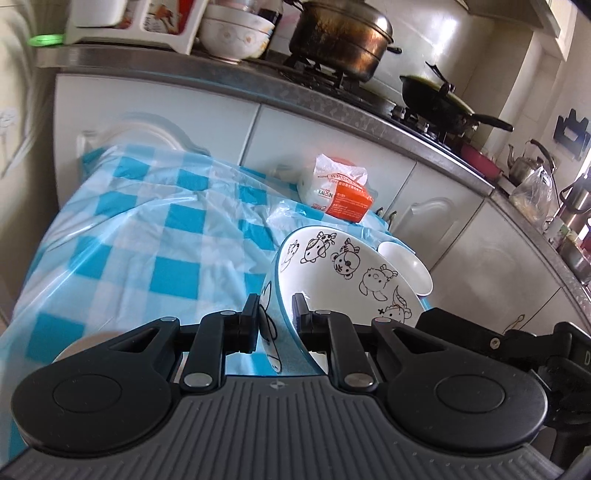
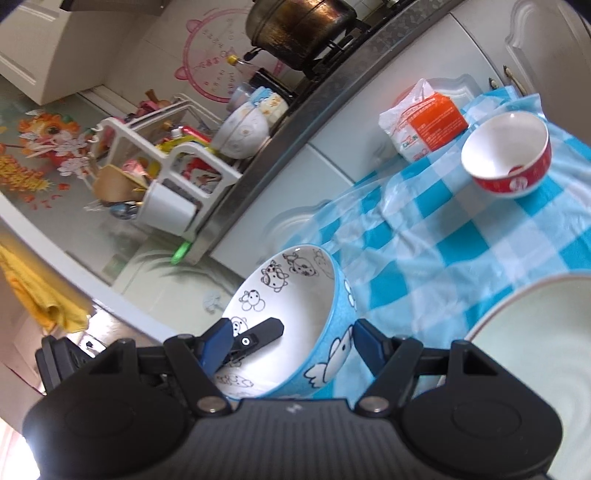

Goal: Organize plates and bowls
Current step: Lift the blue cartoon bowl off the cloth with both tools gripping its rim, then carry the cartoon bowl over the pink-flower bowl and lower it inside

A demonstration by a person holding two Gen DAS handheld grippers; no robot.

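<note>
A blue bowl with black cartoon animals on its white inside (image 1: pixel 343 280) is held tilted above the blue-checked tablecloth (image 1: pixel 129 240). My left gripper (image 1: pixel 275 321) is shut on its rim, one finger inside and one outside. In the right wrist view the same bowl (image 2: pixel 295 317) lies between my right gripper's blue fingers (image 2: pixel 365 341); the right gripper (image 2: pixel 291 341) straddles the bowl's wall with a gap, open. The left gripper's finger (image 2: pixel 258 334) shows inside the bowl. A red bowl with a white inside (image 2: pixel 508 155) stands further back. A pale plate (image 2: pixel 535 350) lies at the right.
An orange-and-white packet (image 1: pixel 340 195) lies at the table's far edge. A small white dish (image 1: pixel 406 267) sits behind the cartoon bowl. Behind the table run white cabinets and a counter with a steel pot (image 1: pixel 340 40), a black wok (image 1: pixel 439 99), stacked bowls (image 1: pixel 236 31) and a kettle (image 1: pixel 528 162).
</note>
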